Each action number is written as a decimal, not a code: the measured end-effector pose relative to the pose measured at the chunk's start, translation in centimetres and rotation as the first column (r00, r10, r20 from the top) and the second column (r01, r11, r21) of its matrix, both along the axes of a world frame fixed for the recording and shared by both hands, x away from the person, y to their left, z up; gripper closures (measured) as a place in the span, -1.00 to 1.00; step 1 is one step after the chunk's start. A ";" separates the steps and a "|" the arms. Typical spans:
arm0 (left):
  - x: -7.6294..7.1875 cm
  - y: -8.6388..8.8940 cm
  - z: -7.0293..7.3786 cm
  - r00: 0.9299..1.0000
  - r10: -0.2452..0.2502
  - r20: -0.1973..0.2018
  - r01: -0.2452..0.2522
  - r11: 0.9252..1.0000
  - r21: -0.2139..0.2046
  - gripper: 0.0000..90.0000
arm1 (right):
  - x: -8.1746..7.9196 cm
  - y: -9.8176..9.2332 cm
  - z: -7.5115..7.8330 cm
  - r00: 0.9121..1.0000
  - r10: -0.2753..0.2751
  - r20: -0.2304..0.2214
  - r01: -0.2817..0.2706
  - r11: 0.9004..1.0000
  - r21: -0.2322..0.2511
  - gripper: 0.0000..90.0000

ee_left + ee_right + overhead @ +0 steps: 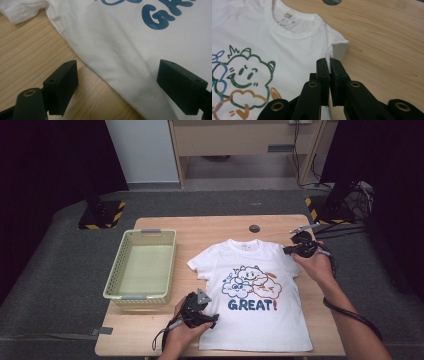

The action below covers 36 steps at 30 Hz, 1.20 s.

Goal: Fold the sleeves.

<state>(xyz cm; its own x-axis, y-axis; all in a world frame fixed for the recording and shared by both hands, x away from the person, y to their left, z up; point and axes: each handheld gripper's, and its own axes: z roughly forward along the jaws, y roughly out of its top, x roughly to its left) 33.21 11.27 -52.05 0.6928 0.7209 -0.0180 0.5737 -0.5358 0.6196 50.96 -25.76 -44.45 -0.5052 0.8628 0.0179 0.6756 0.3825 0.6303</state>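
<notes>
Basket [141, 265] first, at the left of the high view: pale green, slatted, sitting on the wooden table [210, 227] just beside the white T-shirt [260, 320]. That shirt lies flat and face up at centre frame, collar toward the far edge, with cartoon clouds and "GREAT!" printed across the chest.

At lower left, my left gripper [202, 320] sits at the shirt's bottom corner. In the left gripper view [117, 75] its jaws stand wide apart, one over bare wood and one over cloth, with the side edge of the shirt running between them and nothing pinched.

At the right of the high view, my right gripper [295, 249] is at the shoulder. In the right gripper view [329, 65] its jaws are pressed together on the folded edge of the sleeve [338, 50], which curls up off the table.

I judge this cotton light, limp and easily wrinkled; it will sag and drag wherever I don't hold it. Seams, the hem and sleeve edges are the thickest, surest places to pinch, so my left should close on that side edge near the hem.
</notes>
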 end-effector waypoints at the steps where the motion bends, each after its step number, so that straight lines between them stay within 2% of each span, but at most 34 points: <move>1: 0.0 0.0 0.0 1.000 0.000 0.000 0.000 1.000 0.000 -0.62 | 0.1 0.5 0.0 1.000 0.004 -0.005 -0.004 1.000 -0.007 0.93; 5: 0.0 0.0 0.0 1.000 -0.002 0.002 0.002 1.000 -0.001 -0.62 | 0.9 2.5 -0.4 1.000 -0.003 -0.030 0.002 0.999 -0.039 0.92; 10: 0.0 0.0 0.0 1.000 -0.005 0.000 0.005 1.000 0.000 -0.62 | 2.0 4.2 -1.7 0.997 -0.036 -0.067 0.033 0.998 -0.049 0.90; 12: -0.1 0.0 0.0 1.000 -0.007 -0.001 0.007 1.000 0.001 -0.62 | 2.0 4.7 -2.1 0.997 -0.040 -0.069 0.038 0.998 -0.043 0.75; 14: 0.0 0.0 0.0 1.000 -0.008 -0.002 0.008 1.000 0.002 -0.63 | 1.8 5.1 -2.0 0.998 -0.026 -0.050 0.025 0.999 -0.025 0.50; 18: 0.0 -0.1 0.0 1.000 -0.010 -0.002 0.010 1.000 0.003 -0.64 | 0.9 5.4 -1.5 0.999 0.005 -0.053 -0.006 1.000 -0.023 0.38; 22: 0.1 0.0 0.1 1.000 -0.012 -0.001 0.012 1.000 0.002 -0.63 | 0.0 5.1 -1.1 0.999 0.031 -0.044 -0.032 0.999 -0.023 0.16; 26: 0.2 0.2 0.4 1.000 -0.006 0.002 0.006 1.000 -0.013 -0.63 | -1.1 4.6 -1.5 0.998 0.055 -0.027 -0.056 0.998 -0.002 -0.07; 28: 0.3 0.2 0.5 1.000 -0.002 0.004 0.002 1.000 -0.021 -0.64 | -1.8 4.4 -1.9 0.997 0.080 -0.014 -0.080 0.997 0.016 -0.26; 29: 0.3 0.3 0.6 1.000 0.001 0.006 0.000 1.000 -0.026 -0.64 | -1.8 4.4 -1.9 0.997 0.080 -0.014 -0.080 0.997 0.016 -0.26; 30: 0.3 0.4 0.8 1.000 -0.001 0.009 0.001 1.000 -0.031 -0.65 | -2.7 4.3 -2.5 0.994 0.109 0.006 -0.109 0.994 0.014 -0.48; 32: 0.3 0.4 0.9 1.000 -0.001 0.009 0.001 0.999 -0.034 -0.66 | -3.0 4.2 -2.6 0.993 0.114 0.015 -0.115 0.993 0.018 -0.55; 34: 0.4 0.4 1.0 1.000 -0.003 0.013 0.004 0.999 -0.036 -0.66 | -4.0 4.0 -3.1 0.991 0.133 0.033 -0.134 0.991 0.029 -0.71; 35: 0.5 0.4 1.1 1.000 -0.003 0.016 0.004 1.000 -0.027 -0.67 | -4.7 3.8 -3.4 0.989 0.143 0.048 -0.145 0.989 0.032 -0.76; 36: 0.7 0.3 1.1 1.000 0.002 0.021 -0.001 1.000 -0.014 -0.67 | -6.1 3.6 -3.9 0.986 0.152 0.063 -0.155 0.986 0.056 -0.83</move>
<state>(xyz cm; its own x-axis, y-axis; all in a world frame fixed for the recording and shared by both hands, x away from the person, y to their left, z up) 33.92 11.53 -50.95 0.6922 0.7216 -0.0137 0.5610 -0.5260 0.6392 44.86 -22.18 -48.31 -0.6332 0.7732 0.0340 0.5732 0.4390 0.6919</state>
